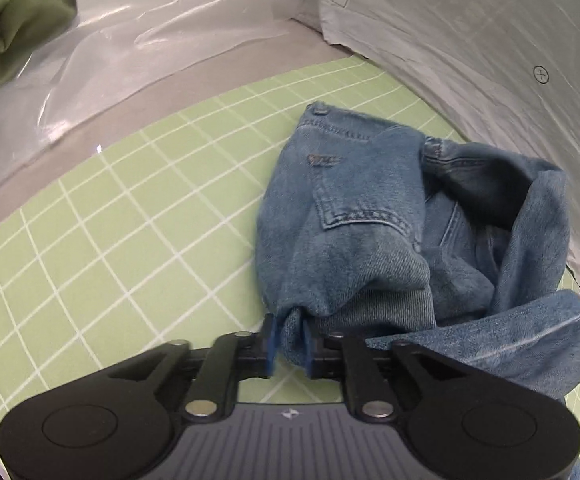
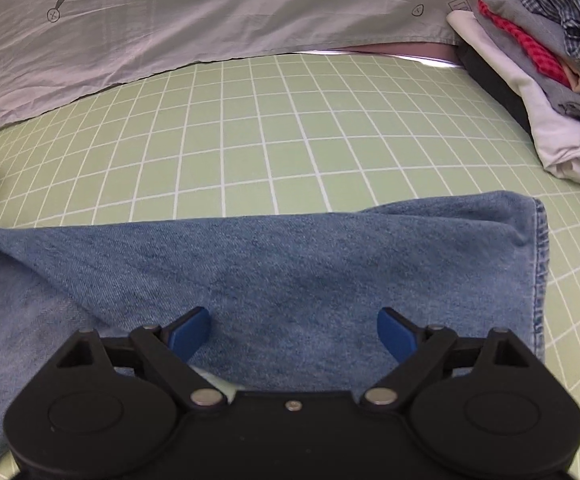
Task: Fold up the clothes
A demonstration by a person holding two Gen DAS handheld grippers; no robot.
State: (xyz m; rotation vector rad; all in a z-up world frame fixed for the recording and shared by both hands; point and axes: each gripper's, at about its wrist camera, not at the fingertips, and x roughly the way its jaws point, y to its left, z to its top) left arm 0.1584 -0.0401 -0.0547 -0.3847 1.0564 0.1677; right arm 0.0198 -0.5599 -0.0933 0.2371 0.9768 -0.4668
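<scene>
Left gripper (image 1: pixel 288 344) jaws pinch jeans (image 1: pixel 353 216) —

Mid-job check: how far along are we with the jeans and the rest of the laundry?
Done: a stack of folded clothes sits at the mat's far right edge. In hand: the jeans lie bunched, not folded; the left gripper pinches a fold of denim, the right gripper hovers open over a flat leg. Left: flattening and folding the jeans, then stacking them.
</scene>
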